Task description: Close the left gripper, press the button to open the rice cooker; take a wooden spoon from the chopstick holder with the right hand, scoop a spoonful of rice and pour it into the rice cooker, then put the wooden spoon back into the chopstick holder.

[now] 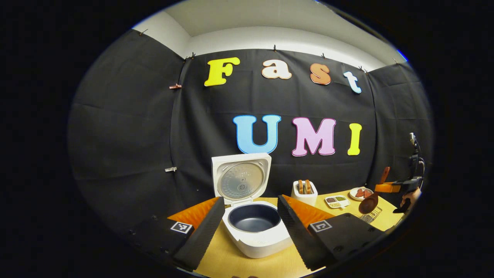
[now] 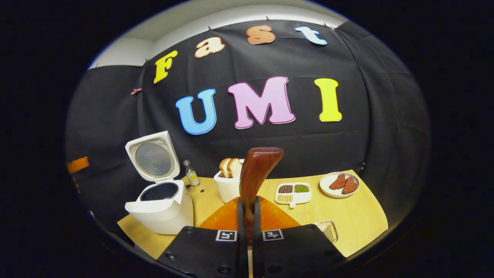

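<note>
The white rice cooker (image 1: 256, 235) stands open, lid (image 1: 240, 178) upright, dark inner pot (image 1: 254, 218) bare. My left gripper (image 1: 251, 200) is open, its fingers spread to either side of the pot. At the far right, a hand holds my right gripper (image 1: 389, 188), shut on the wooden spoon (image 1: 369, 201), bowl hanging down above the wire chopstick holder (image 1: 369, 216). In the right gripper view the spoon handle (image 2: 255, 172) rises from between the fingers of the right gripper (image 2: 249, 204). The cooker (image 2: 160, 206) is at the left, the holder (image 2: 328, 230) low right.
A white toaster with bread (image 2: 228, 185) stands behind the spoon. A divided dish of grains (image 2: 293, 192) and a plate with red pieces (image 2: 339, 184) lie on the wooden table (image 2: 359, 224). A small bottle (image 2: 191, 173) stands behind the cooker.
</note>
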A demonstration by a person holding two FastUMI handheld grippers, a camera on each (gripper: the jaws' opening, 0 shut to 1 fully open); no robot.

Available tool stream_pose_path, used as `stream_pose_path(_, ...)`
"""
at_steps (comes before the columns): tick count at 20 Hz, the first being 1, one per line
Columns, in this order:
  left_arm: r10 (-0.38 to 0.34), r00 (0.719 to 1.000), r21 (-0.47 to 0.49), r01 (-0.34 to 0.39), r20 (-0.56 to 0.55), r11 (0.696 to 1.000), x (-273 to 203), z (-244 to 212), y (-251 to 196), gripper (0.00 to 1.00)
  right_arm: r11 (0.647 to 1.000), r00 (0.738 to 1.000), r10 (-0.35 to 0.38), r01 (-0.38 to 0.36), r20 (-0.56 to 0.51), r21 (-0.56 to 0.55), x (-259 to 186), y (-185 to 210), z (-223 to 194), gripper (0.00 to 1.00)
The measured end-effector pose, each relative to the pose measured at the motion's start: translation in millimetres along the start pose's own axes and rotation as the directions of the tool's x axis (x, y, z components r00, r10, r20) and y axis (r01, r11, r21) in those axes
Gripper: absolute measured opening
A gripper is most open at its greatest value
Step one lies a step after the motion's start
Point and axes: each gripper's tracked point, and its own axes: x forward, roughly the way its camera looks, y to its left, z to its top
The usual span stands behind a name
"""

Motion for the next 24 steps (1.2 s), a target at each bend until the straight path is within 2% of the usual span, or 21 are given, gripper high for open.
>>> stream_pose_path(3,-0.024,1.0,0.003,0.024,-0.011,1.0,3.2,-5.5,10.0,0.95,0.995,0.998,-0.017,0.011,-0.059,-0.101,15.3,22.4,-32.8,0.09)
stream_pose_path(6,-0.043,0.999,-0.009,0.043,-0.01,0.999,5.5,-8.7,17.0,0.95,0.974,0.99,-0.06,0.031,-0.124,-0.225,30.2,34.0,-69.8,0.09)
stream_pose_path(10,-0.046,0.999,-0.016,0.045,-0.017,0.999,7.4,-16.1,31.6,0.95,0.899,0.966,-0.187,0.096,-0.176,-0.428,47.9,23.7,-113.8,0.09)
stream_pose_path(12,-0.041,0.999,-0.019,0.041,-0.021,0.999,6.7,-17.9,38.3,0.95,0.906,0.949,-0.204,0.089,-0.241,-0.415,51.1,27.3,-142.0,0.09)
stream_pose_path(13,-0.04,0.999,-0.021,0.039,-0.026,0.999,5.7,-19.0,41.4,0.95,0.926,0.942,-0.196,0.086,-0.273,-0.368,49.1,32.7,-154.9,0.09)
stream_pose_path(14,-0.037,0.999,-0.022,0.036,-0.031,0.999,5.9,-21.5,44.5,0.95,0.949,0.945,-0.186,0.102,-0.268,-0.299,51.9,38.1,-155.4,0.1)
stream_pose_path(16,-0.031,0.999,-0.029,0.03,-0.035,0.999,5.0,-23.1,48.6,0.95,0.987,0.946,-0.156,0.135,-0.284,-0.091,50.6,49.1,-159.1,0.09)
stream_pose_path(17,-0.032,0.999,-0.035,0.031,-0.036,0.999,4.3,-22.5,50.2,0.95,0.987,0.947,-0.144,0.157,-0.287,0.024,50.3,51.1,-160.8,0.1)
stream_pose_path(18,-0.031,0.999,-0.039,0.03,-0.037,0.999,3.6,-24.1,52.2,0.95,0.973,0.948,-0.136,0.181,-0.287,0.14,50.7,46.5,-159.5,0.1)
stream_pose_path(19,-0.03,0.999,-0.041,0.029,-0.038,0.999,3.9,-25.0,53.1,0.95,0.945,0.95,-0.124,0.201,-0.286,0.259,50.7,40.8,-158.2,0.09)
stream_pose_path(20,-0.028,0.999,-0.041,0.027,-0.039,0.999,3.2,-26.1,55.7,0.95,0.901,0.953,-0.115,0.219,-0.282,0.374,49.8,32.2,-157.7,0.1)
stream_pose_path(22,-0.024,0.999,-0.041,0.023,-0.039,0.999,1.7,-26.6,59.7,0.95,0.794,0.957,-0.091,0.236,-0.274,0.56,41.6,15.0,-163.9,0.09)
stream_pose_path(24,-0.015,0.999,-0.041,0.014,-0.041,0.999,1.0,-26.5,62.8,0.95,0.692,0.971,-0.059,0.208,-0.233,0.692,34.9,6.6,-160.6,0.09)
